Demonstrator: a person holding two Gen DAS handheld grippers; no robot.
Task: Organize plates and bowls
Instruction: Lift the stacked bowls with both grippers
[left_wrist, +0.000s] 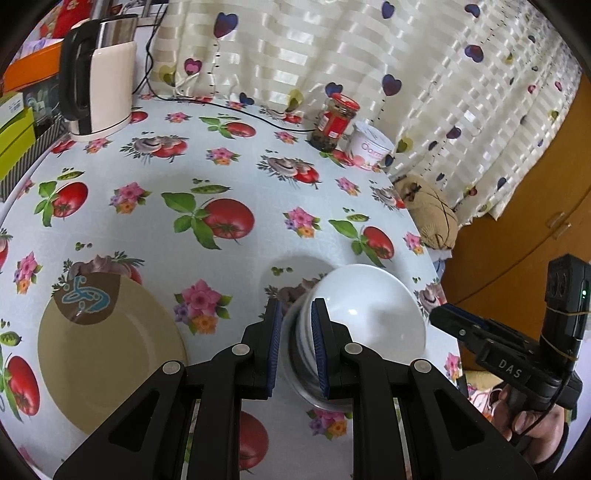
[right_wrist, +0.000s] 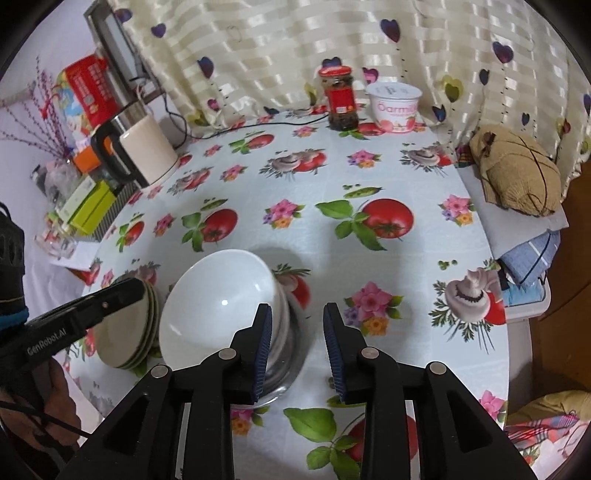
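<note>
Angled steeply down over the table (left_wrist: 229, 162), my left gripper (left_wrist: 297, 345) clamped the rim of the tilted white bowl (left_wrist: 369, 310) beside the yellow plates (left_wrist: 110, 354). My right gripper (right_wrist: 297, 354) stood parted, empty, beside that bowl.

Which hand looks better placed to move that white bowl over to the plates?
Probably the left. The left gripper is shut on the white bowl's rim, bowl tilted, with the tan plates beside it. The right gripper has open jaws gripping nothing.
</note>
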